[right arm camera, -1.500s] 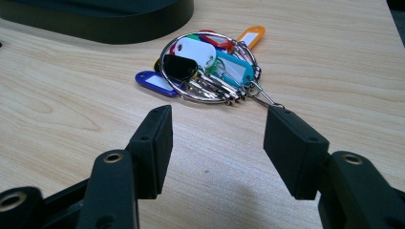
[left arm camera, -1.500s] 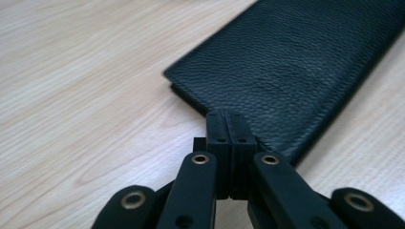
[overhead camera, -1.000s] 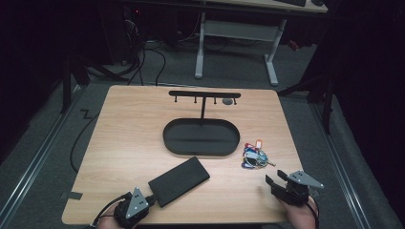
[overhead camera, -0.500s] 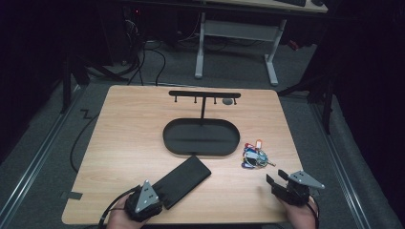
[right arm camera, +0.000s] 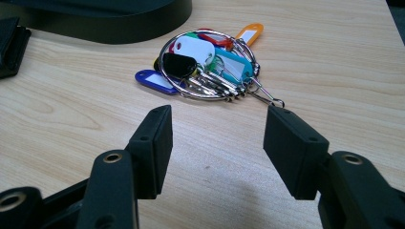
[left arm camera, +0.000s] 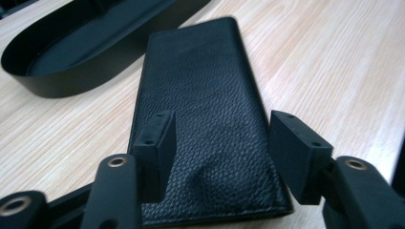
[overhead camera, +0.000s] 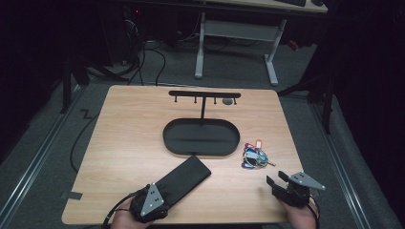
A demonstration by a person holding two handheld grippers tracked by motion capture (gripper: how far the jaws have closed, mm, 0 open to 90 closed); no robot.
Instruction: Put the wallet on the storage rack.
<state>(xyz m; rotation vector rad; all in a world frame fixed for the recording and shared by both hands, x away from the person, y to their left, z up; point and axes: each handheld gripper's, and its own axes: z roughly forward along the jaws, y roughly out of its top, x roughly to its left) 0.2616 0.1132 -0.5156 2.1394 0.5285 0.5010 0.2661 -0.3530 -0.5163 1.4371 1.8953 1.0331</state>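
Left gripper (left arm camera: 217, 143) at lower left, jaws just opened, released over black wallet (left arm camera: 200, 95), right gripper (right arm camera: 217, 143) released before key bunch (right arm camera: 210, 67), wooden bench (overhead camera: 133, 143)

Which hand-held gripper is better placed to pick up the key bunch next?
Right. The right hand-held gripper is open, pointing at the key bunch just ahead; the left hand-held gripper sits over the black wallet.

A: Wallet (left arm camera: 205, 119) near end sits under the left jaws, partly covered. Tray (left arm camera: 71, 71) cut off by the frame top.
B: Ahead of the right jaws, key (right arm camera: 210, 64) tag labels too small to read.
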